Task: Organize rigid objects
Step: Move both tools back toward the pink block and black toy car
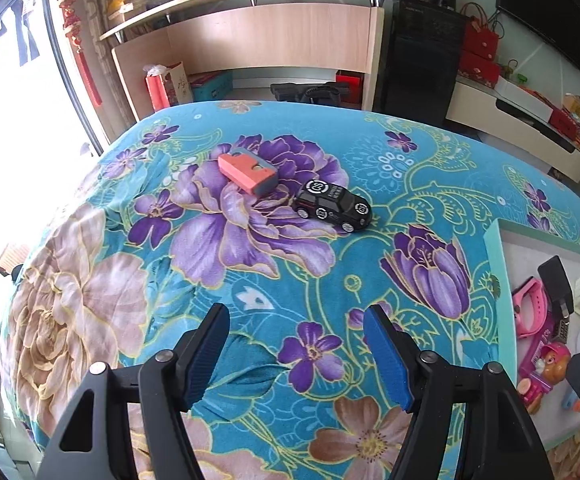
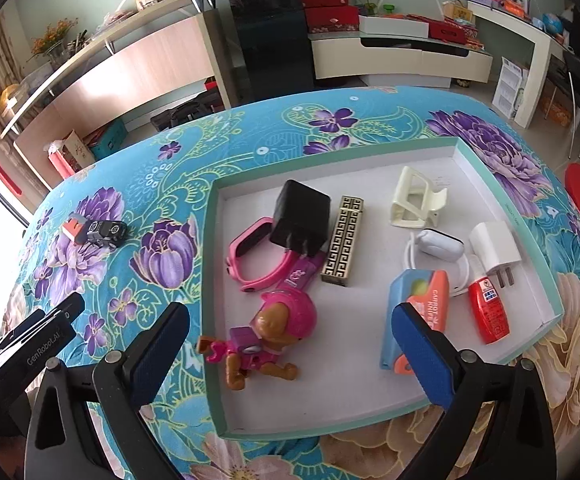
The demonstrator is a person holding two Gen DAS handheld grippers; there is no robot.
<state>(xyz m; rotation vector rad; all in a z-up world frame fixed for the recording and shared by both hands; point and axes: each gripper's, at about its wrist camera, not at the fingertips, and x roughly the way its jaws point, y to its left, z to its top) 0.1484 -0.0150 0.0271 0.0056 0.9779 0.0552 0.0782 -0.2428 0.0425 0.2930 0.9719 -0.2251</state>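
Turquoise floral cloth point(image 1: 101, 264) fills both views, largest thing here. Next, the white tray point(image 2: 225, 400), centre right in the right view, already holds a pup toy point(image 2: 273, 336), black plug point(image 2: 300, 216), pink watch point(image 2: 249, 256) and more, seemingly sorted. Two strays wait outside it, upper centre of the left view: a black car point(image 1: 332, 206) touching an orange block point(image 1: 247, 172). Left gripper point(image 1: 294, 352) hangs released, empty, aimed towards them, likely the next pickup. Right gripper point(image 2: 290, 356) gapes empty above the tray.

Plush printed cloth point(image 1: 249, 280) under a glossy plastic toy car point(image 1: 332, 205); matt cardboard tray point(image 2: 213, 280).
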